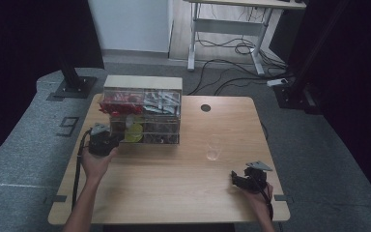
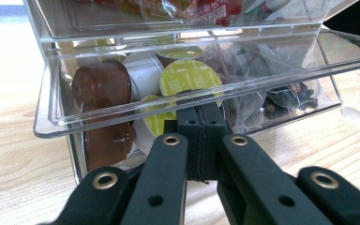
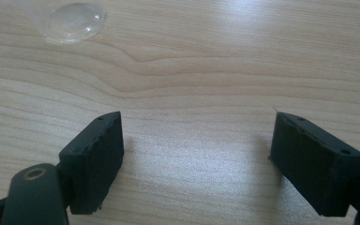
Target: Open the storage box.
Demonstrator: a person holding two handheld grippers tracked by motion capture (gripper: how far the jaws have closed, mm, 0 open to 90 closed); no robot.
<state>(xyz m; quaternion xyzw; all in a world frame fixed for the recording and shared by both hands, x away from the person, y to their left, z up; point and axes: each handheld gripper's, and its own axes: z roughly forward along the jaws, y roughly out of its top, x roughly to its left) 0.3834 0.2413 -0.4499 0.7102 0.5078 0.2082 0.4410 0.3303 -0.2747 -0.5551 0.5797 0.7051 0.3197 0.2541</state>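
Drawer (image 2: 187, 101) juts past the organiser (image 1: 142, 110), its front lip pinched by the left gripper (image 2: 200, 115). Right gripper (image 3: 194, 161) rests spread on bare table (image 3: 206, 61), near the front-right edge, glass (image 1: 213, 148) well apart.

High view down over the table (image 1: 183, 179) — gripper views close, low, sharing its wood.

The high view was dim and soft, its side edges sinking into near black, so small things looked blurred. Both gripper views were brighter; pale glare lay across the wooden table (image 3: 206, 154), perhaps from overhead, with faint shadows beside the jaws.
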